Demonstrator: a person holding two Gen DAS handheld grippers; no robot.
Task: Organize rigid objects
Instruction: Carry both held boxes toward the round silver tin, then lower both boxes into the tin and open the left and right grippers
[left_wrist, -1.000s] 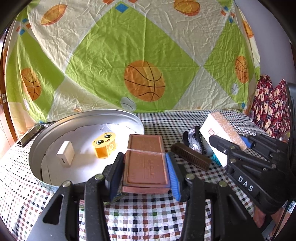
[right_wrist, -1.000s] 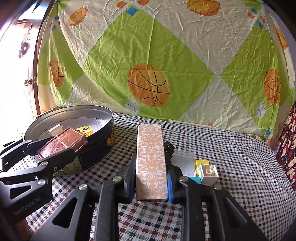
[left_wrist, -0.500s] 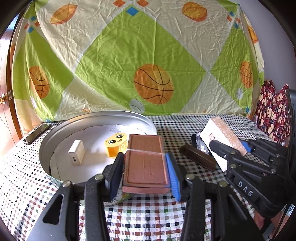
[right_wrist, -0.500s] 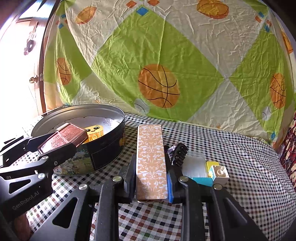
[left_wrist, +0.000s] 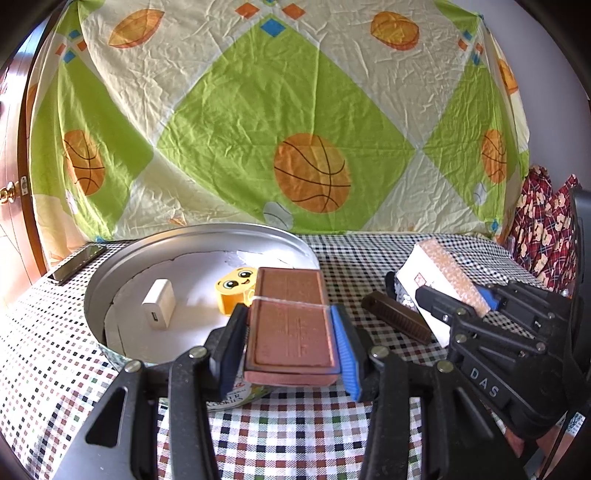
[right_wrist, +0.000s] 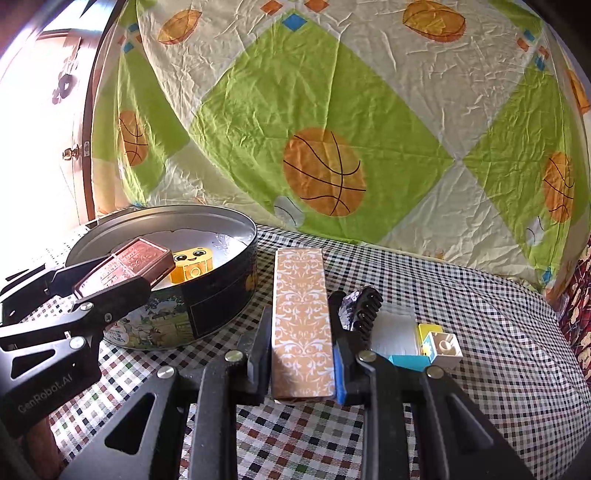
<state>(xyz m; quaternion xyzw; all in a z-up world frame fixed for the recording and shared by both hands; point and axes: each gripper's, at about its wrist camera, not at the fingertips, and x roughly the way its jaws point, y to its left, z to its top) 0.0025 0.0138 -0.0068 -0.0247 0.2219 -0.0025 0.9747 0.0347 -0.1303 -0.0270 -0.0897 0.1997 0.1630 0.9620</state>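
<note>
My left gripper (left_wrist: 288, 314) is shut on a flat brown case (left_wrist: 290, 332), held above the near rim of a round metal tin (left_wrist: 199, 243). Inside the tin lie a white charger (left_wrist: 159, 308) and a yellow smiling block (left_wrist: 236, 284). My right gripper (right_wrist: 301, 317) is shut on a long orange-patterned box (right_wrist: 301, 325), held over the checked cloth to the right of the tin (right_wrist: 221, 291). In the right wrist view the left gripper (right_wrist: 129, 273) shows at the left, with the case (right_wrist: 125, 266) over the tin's edge.
A brown comb (left_wrist: 395, 319) lies on the cloth between the grippers. Right of the box sit a black comb (right_wrist: 364, 310), a foil piece (right_wrist: 351, 302), a white card (right_wrist: 395, 328) and a yellow-white block (right_wrist: 441, 345). A phone (left_wrist: 77, 262) lies far left. A basketball-print sheet hangs behind.
Both views have drifted slightly, so the tin sits a little further right in each. Both grips are unchanged.
</note>
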